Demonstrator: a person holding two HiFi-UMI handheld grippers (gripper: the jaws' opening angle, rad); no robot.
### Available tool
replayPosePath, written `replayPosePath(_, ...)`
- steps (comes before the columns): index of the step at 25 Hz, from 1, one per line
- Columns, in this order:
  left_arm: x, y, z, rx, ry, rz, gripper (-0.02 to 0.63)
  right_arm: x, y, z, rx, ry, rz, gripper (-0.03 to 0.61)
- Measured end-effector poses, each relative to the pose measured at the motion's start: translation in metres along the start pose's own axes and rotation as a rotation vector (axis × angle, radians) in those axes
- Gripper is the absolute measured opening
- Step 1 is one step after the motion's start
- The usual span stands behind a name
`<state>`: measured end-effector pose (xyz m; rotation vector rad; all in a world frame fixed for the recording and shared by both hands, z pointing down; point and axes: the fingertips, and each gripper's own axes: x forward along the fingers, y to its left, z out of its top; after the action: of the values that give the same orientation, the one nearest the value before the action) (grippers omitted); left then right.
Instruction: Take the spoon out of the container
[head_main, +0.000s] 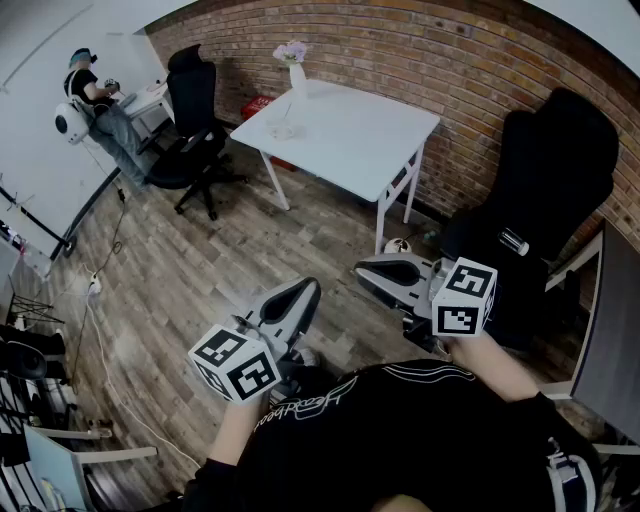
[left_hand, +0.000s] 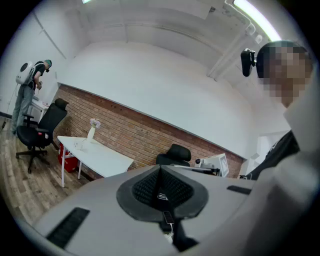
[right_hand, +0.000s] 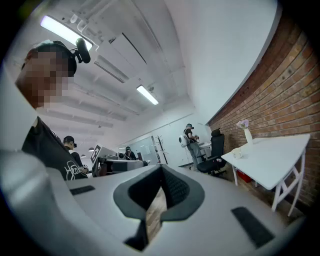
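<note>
Brick wall and wood-plank floor bound an office room seen steeply from above. The person holds both tools close in front of the chest, well clear of the furniture.

The left claw points forward and up toward the room. Its own view shows the left claw clenched, pads pressed together with nothing between them. The right claw points leftward across the body. In its own view the right claw is clenched at the tips and empty, with only a thin wedge of floor showing between the pads lower down.

A white counter stands against the brick wall, well apart from both claws. It carries a white vase of pale flowers and, just beside it, a small clear container. The spoon cannot be made out at this size.

A black office chair stands left of the counter and a larger black chair stands right of the person. A second person stands at far left.

Script lettering on the holder's black shirt is not legible.
</note>
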<state>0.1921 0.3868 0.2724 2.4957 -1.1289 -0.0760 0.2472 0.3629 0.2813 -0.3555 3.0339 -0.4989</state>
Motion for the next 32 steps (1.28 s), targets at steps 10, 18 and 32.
replayPosePath(10,0.002,-0.005,-0.003,0.019,0.005,0.018,0.005,-0.006,0.000,-0.004,-0.001,0.030,0.004,-0.003)
replayPosePath(18,0.008,0.033,-0.009,-0.023,0.017,0.036,0.005,0.019,-0.026,-0.020,0.037,0.050,-0.001,-0.003)
replayPosePath(32,0.041,0.200,0.042,-0.077,0.035,0.011,0.005,0.154,-0.141,0.002,0.100,0.048,-0.051,-0.003)
